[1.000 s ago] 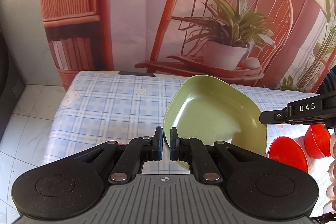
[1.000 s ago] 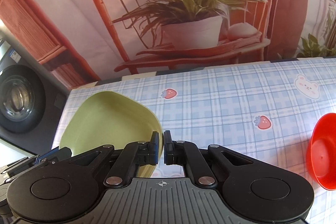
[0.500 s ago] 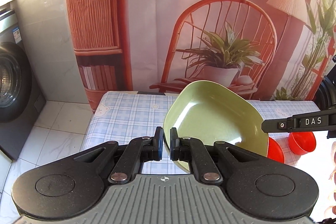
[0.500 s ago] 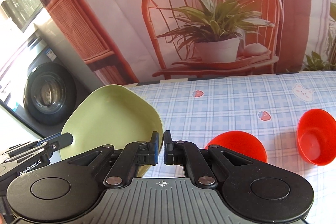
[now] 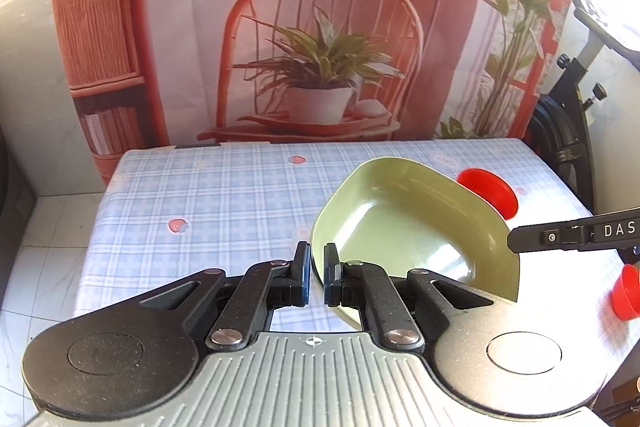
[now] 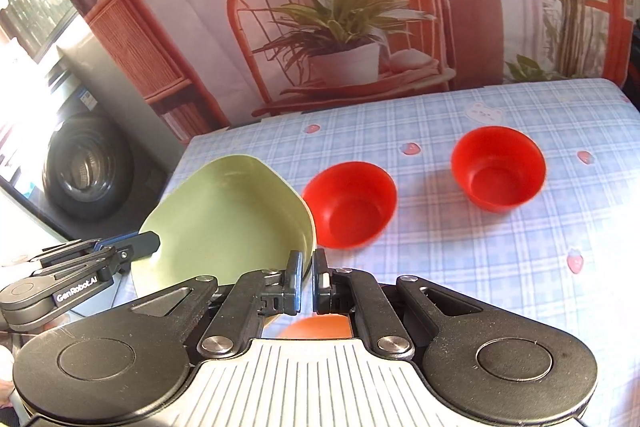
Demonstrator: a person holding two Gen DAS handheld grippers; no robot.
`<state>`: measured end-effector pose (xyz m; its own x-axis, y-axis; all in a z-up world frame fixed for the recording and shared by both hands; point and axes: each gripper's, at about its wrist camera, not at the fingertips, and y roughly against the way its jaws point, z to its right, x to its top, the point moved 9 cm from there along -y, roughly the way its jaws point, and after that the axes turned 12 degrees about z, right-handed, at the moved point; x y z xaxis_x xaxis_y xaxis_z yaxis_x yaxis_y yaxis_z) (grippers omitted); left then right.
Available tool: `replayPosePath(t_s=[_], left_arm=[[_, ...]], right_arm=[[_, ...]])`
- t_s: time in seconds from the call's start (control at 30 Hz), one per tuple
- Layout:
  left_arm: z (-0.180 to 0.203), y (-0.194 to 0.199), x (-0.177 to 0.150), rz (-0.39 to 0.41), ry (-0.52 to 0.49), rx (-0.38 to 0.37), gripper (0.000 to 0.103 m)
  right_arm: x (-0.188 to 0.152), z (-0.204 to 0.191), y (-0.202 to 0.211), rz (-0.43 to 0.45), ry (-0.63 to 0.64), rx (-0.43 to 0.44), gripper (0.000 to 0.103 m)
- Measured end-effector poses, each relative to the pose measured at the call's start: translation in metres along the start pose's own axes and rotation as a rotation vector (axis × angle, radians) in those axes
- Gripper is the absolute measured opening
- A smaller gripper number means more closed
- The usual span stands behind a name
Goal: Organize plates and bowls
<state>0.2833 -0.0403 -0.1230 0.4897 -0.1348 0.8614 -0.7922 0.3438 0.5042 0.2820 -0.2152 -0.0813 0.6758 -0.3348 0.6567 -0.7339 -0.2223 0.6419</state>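
A pale green squarish plate (image 5: 408, 227) hangs tilted above the table, held at two opposite rims. My left gripper (image 5: 317, 263) is shut on its left rim. The right gripper (image 5: 516, 241) reaches in from the right and pinches the far rim. In the right wrist view my right gripper (image 6: 306, 271) is shut on the green plate (image 6: 228, 219), and the left gripper (image 6: 154, 241) grips the other side. Two red bowls (image 6: 352, 207) (image 6: 498, 171) stand upright on the blue checked tablecloth (image 6: 480, 259), beyond and right of the plate.
An orange-red round thing (image 6: 316, 329) shows under my right gripper, mostly hidden. A washing machine (image 6: 80, 163) stands left of the table. A black exercise machine (image 5: 568, 131) is at the table's right end. A printed backdrop (image 5: 320, 27) hangs behind.
Both grippers have carried the green plate up and to the right across the table. The two red bowls have come fully into view. Both grips stay the same.
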Motion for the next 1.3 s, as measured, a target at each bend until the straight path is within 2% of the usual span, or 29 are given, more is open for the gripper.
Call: replayPosePath(t_s=[0.17,0.27,0.47,0.53,0.6,0.8,0.97,1.3], left_arm=[[0.032,-0.012,-0.029,-0.053,-0.015,-0.067,0.007],[0.046,-0.019,-0.047,-0.087,-0.025,-0.093,0.007],[0.066,-0.034,-0.081,-0.152,-0.079,-0.126,0.007],[0.068,-0.036,-0.086,-0.158,-0.103,-0.124,0.007],[0.072,-0.040,-0.089,-0.161,-0.104,-0.146,0.008],[0.080,-0.056,-0.097,-0.178,-0.137,-0.138,0.008],[0.075,-0.061,-0.102,-0.191,-0.134,-0.124,0.008],[0.065,-0.055,-0.102,-0.193,-0.094,-0.126,0.008]], right_arm=[[-0.033,0.034,0.020,-0.026,-0.041,-0.042,0.005],[-0.058,0.049,0.026,-0.070,-0.064,-0.056,0.005],[-0.108,0.061,0.030,-0.179,-0.066,-0.067,0.005],[-0.119,0.061,0.028,-0.198,-0.086,-0.040,0.002],[-0.123,0.057,0.027,-0.206,-0.093,-0.026,0.002],[-0.126,0.050,0.018,-0.215,-0.064,-0.021,0.002],[-0.111,0.059,0.021,-0.164,-0.002,-0.064,0.007],[-0.132,0.072,0.003,-0.225,-0.007,-0.084,0.006]])
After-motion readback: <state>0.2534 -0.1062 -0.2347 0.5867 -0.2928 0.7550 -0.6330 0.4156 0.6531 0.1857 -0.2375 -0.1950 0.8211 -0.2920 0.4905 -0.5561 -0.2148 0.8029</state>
